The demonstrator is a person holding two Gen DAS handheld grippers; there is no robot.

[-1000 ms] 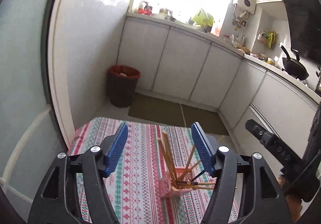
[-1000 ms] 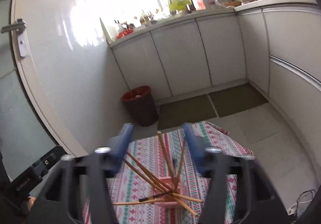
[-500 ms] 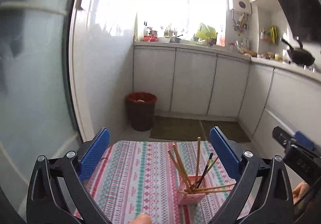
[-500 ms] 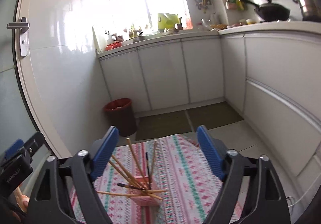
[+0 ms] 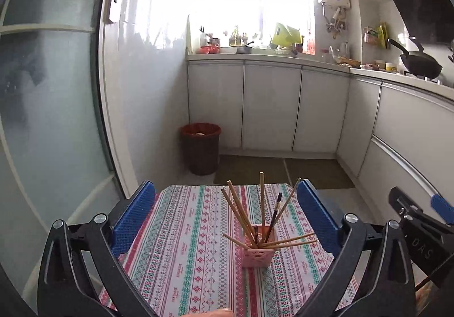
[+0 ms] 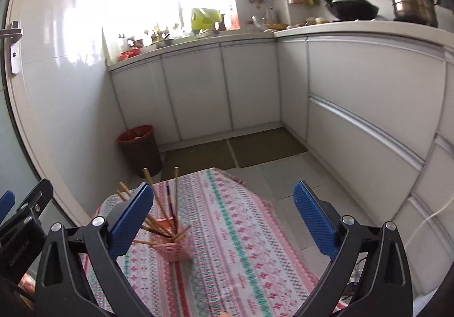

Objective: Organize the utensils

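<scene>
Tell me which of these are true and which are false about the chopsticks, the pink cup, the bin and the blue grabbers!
1. The chopsticks stand in a pink holder. True.
2. The left gripper is squeezing a chopstick. False: its jaws stand wide apart and touch nothing.
3. The holder sits on a patterned tablecloth. True.
4. The bin on the floor is bright yellow. False: it is dark with a red liner.
5. The right gripper is empty. True: its jaws are opening, with nothing between the pads.
6. All chopsticks stand straight up. False: they fan out, and some lie nearly level across the holder's rim.
</scene>
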